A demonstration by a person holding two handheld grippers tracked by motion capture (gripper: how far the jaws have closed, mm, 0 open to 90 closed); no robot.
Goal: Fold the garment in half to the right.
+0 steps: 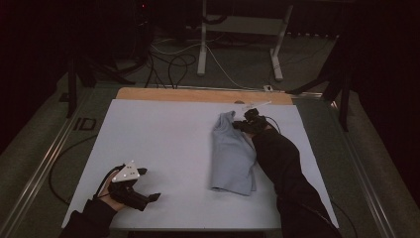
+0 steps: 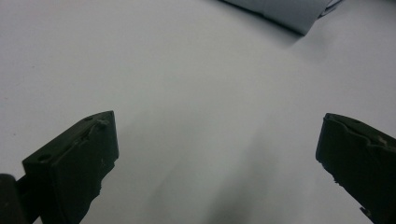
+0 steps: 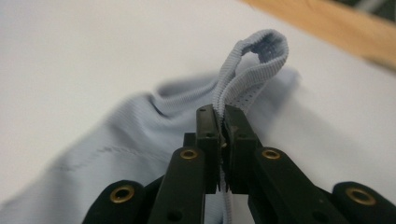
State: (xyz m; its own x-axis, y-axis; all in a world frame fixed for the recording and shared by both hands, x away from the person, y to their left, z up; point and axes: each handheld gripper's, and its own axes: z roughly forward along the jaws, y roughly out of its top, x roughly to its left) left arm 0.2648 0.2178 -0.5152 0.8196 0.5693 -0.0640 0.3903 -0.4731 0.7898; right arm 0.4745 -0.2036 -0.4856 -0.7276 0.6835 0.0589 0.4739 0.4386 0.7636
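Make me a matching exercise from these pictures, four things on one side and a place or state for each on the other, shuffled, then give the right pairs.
Things:
1. left gripper
2. right gripper
3. blue garment
4. wooden strip

Places or states:
A. folded, lying on the white table top
B. jaws wide apart, over bare table
C. along the table's far edge
D. jaws clamped on a ribbed hem

Pairs: 1-B, 2-D, 3-A, 4-C

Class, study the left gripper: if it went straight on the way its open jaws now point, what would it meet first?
Probably the bare white table sheet: the left gripper tilts down at it, jaws wide apart with nothing between them. The folded light-blue garment lies farther on, towards the right; depth is hard to judge.
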